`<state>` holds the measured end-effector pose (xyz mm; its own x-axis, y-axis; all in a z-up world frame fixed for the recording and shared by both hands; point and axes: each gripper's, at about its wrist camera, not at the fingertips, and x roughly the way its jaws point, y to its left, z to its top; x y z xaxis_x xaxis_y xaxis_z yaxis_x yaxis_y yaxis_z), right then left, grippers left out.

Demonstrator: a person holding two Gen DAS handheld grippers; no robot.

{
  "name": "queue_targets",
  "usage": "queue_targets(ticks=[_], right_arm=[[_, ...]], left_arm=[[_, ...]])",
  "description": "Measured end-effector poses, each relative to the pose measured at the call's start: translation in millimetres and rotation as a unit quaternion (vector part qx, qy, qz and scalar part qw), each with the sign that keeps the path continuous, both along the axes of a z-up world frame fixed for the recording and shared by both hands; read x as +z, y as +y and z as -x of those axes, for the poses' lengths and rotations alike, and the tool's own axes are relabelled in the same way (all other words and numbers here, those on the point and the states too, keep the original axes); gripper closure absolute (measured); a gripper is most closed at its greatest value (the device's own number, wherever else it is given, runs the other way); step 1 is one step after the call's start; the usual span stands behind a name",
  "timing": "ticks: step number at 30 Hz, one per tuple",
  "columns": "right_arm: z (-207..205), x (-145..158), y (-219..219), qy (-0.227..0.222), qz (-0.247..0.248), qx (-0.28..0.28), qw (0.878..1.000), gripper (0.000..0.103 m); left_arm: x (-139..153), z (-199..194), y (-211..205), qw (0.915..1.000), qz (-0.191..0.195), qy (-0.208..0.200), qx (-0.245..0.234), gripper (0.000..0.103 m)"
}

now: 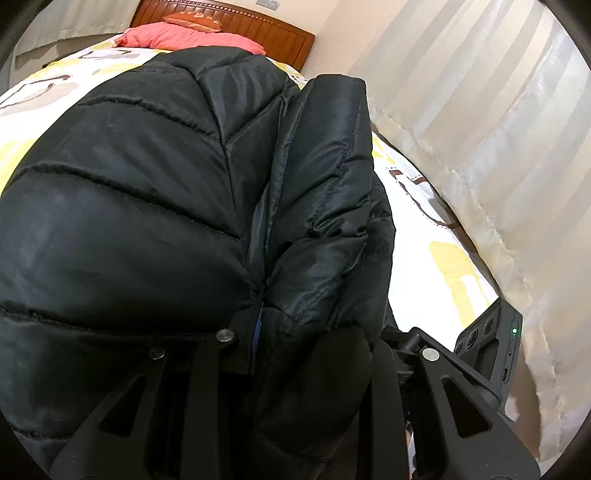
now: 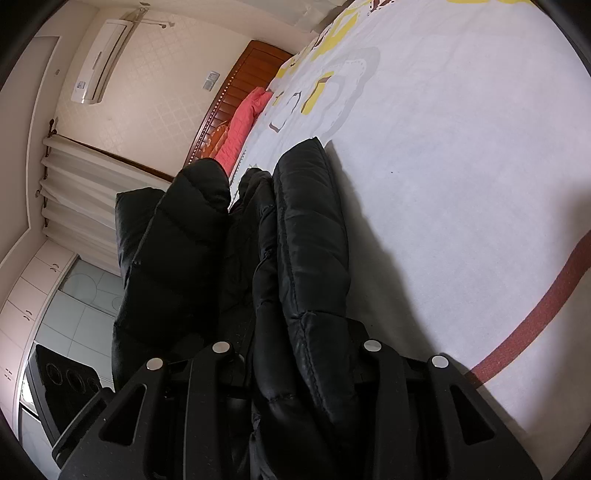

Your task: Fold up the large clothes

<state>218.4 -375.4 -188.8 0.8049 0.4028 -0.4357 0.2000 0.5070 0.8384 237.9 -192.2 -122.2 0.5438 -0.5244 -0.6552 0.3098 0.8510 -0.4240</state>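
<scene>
A black quilted puffer jacket [image 1: 155, 206] lies on the bed and fills most of the left wrist view, with a folded sleeve or side panel [image 1: 332, 177] lying along its right side. My left gripper [image 1: 295, 354] is shut on the jacket's near edge; the fabric bulges between the jaws and hides the fingertips. In the right wrist view the jacket [image 2: 306, 240] is lifted in thick folds beside the bedsheet [image 2: 461, 184]. My right gripper [image 2: 295, 369] is shut on a bunched fold of it.
The bed has a white sheet with yellow and brown patterns [image 1: 450, 266]. A red pillow [image 1: 192, 37] lies against the wooden headboard [image 1: 258, 26]. Pale curtains [image 1: 498, 129] hang close along the bed's right side. The other gripper's body [image 1: 495, 343] shows at lower right.
</scene>
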Motion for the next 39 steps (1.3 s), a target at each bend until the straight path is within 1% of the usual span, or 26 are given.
queue_targets(ticks=[8, 26, 29, 35, 39], right_arm=[[-0.3, -0.9, -2.1, 0.0, 0.0, 0.001, 1.0, 0.072], [-0.2, -0.6, -4.2, 0.002, 0.0, 0.0, 1.0, 0.072], [-1.7, 1.8, -5.7, 0.003, -0.001, 0.001, 1.0, 0.071], [0.6, 9.4, -5.1, 0.007, 0.01, -0.002, 1.0, 0.065], [7.3, 17.2, -7.8, 0.009, 0.02, -0.014, 1.0, 0.052]], left_arm=[[0.7, 4.5, -8.3, 0.9995, -0.02, -0.021, -0.009, 0.079], [1.9, 5.2, -14.8, 0.9991, -0.029, -0.028, -0.011, 0.079], [4.9, 6.4, -17.4, 0.9987, -0.039, -0.031, -0.012, 0.079], [16.3, 13.6, -24.0, 0.9968, -0.066, -0.041, -0.016, 0.077], [27.0, 21.1, -26.0, 0.9965, -0.07, -0.043, -0.018, 0.064]])
